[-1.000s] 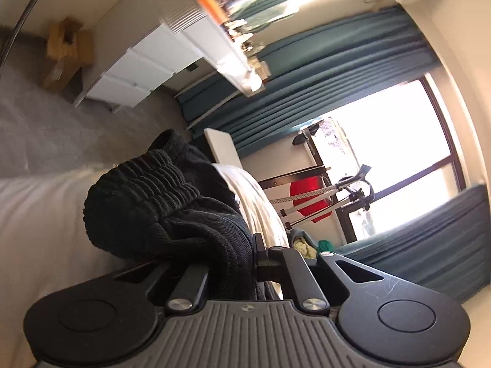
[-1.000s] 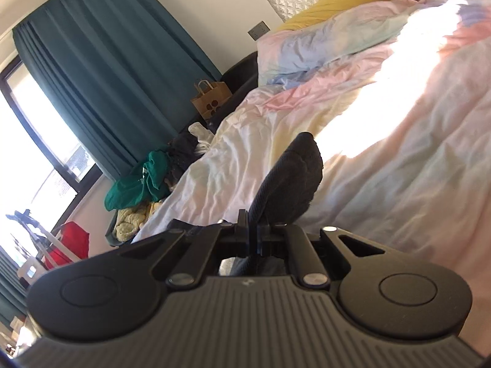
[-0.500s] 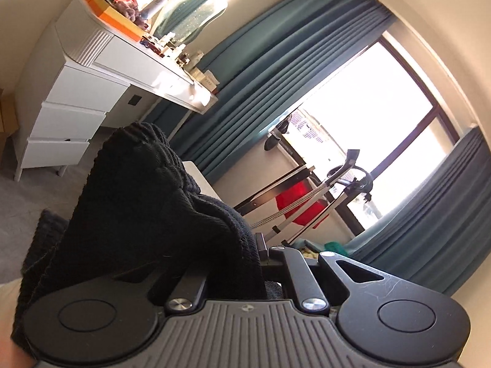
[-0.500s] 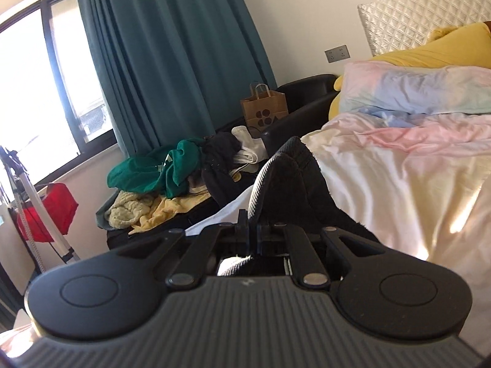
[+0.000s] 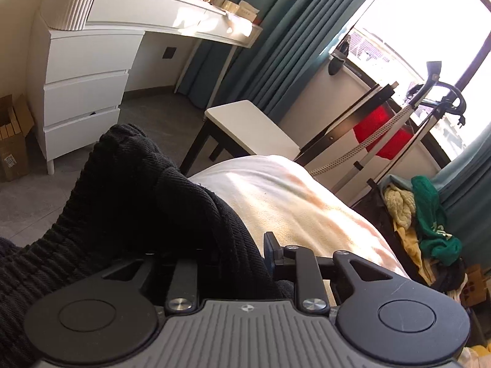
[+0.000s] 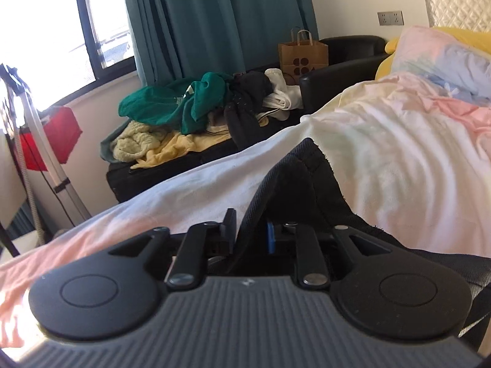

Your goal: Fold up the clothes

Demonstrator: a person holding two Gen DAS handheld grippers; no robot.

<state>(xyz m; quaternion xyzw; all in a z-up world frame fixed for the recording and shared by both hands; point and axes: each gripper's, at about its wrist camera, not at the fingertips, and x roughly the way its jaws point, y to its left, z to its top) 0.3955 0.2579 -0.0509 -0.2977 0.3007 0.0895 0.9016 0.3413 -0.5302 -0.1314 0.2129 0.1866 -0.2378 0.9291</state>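
A pastel tie-dye duvet (image 6: 399,159) covers the bed beneath a black ribbed knit garment (image 5: 129,190). The left gripper (image 5: 239,245) is clamped on its thick bunched edge; the right gripper (image 6: 251,230), fingers slightly parted, pinches a thin fold. A heap of green and yellow clothes (image 6: 184,113) lies beyond.

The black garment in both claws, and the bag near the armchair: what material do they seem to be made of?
The black garment looks like thick matte cotton knit: ribbed rows at the bunched band, fine diagonal weave elsewhere; the exact fibre cannot be told. The bag looks like plain brown kraft paper, with twisted paper handles, stiff flat sides and dark printed shapes.
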